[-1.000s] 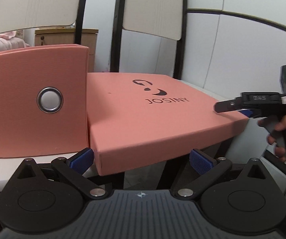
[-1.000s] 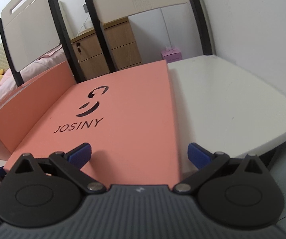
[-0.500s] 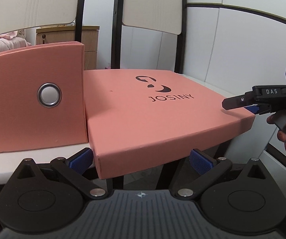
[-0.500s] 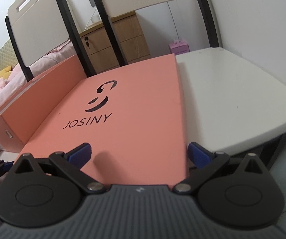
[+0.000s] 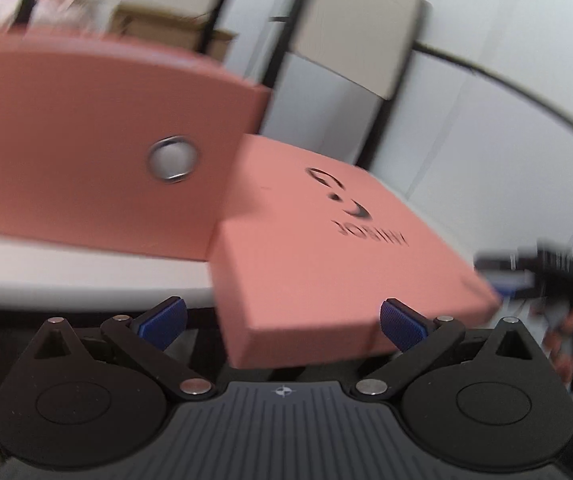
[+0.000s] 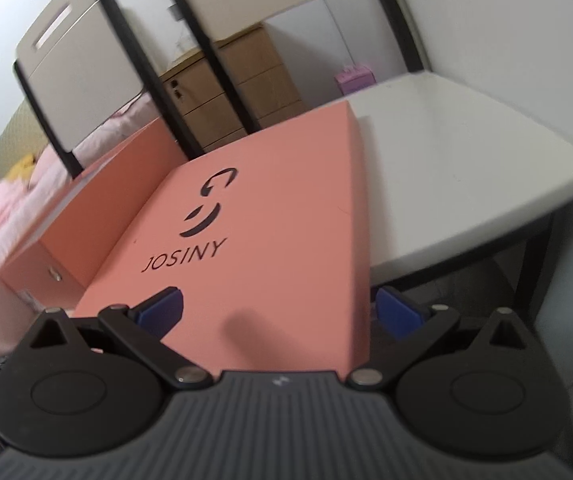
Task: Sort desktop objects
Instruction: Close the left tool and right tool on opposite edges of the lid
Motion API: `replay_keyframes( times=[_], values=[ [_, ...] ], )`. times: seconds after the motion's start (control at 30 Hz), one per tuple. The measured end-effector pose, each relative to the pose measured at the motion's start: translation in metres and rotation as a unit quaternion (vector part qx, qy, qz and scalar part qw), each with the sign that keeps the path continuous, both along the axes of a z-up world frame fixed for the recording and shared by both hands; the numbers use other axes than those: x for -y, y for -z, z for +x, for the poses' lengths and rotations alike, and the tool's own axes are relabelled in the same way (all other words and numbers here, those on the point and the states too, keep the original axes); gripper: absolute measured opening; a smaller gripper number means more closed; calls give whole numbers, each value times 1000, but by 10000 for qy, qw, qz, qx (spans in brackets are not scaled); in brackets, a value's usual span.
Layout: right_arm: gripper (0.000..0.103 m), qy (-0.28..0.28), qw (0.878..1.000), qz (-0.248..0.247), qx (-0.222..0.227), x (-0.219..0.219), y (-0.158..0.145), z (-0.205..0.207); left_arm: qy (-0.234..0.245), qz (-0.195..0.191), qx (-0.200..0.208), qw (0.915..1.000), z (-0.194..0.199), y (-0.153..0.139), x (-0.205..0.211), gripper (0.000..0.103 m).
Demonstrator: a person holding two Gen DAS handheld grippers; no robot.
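A flat salmon-pink "JOSINY" box lid [image 5: 326,248] lies half over the white table's front edge, also in the right wrist view [image 6: 270,236]. Beside it on the left stands the taller pink box body [image 5: 86,152] with a metal eyelet [image 5: 172,159]; it shows in the right wrist view [image 6: 98,196] too. My left gripper [image 5: 282,322] is open, its blue pads level with the lid's near corner. My right gripper [image 6: 278,312] is open, its jaws straddling the lid's near right corner. It appears blurred at the right of the left wrist view [image 5: 526,276].
The white table [image 6: 466,168] extends to the right of the lid, with a rounded corner and black frame. Two chair backs [image 6: 86,44] stand behind the table. A wooden drawer cabinet [image 6: 238,92], a small pink box [image 6: 354,78] and pink bedding [image 6: 2,216] lie beyond.
Both grippers have tilted and shifted; the left view is now motion-blurred and rolled. The right gripper has dropped lower at the lid's right corner. The lid and box have not clearly moved.
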State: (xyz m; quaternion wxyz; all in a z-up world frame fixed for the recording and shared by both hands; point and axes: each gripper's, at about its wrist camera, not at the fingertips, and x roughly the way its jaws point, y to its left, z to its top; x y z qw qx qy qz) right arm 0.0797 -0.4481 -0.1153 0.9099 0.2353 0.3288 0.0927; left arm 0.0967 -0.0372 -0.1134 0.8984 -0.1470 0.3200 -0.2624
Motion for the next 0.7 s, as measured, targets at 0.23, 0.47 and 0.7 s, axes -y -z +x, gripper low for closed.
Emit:
replay_keyframes(
  times=[0.23,0.47,0.7],
  values=[
    [103,112,9996,96,251,6,4,5,-99,-327,7,9994,15,3,-3,103],
    [103,8,9987,-353,379,-10,8,25,237,-127,236,9994,10,5,16,103],
    [103,69,9991,-312,290,-9,8,30,282,76,268,9992,2,7,22,103]
  ],
)
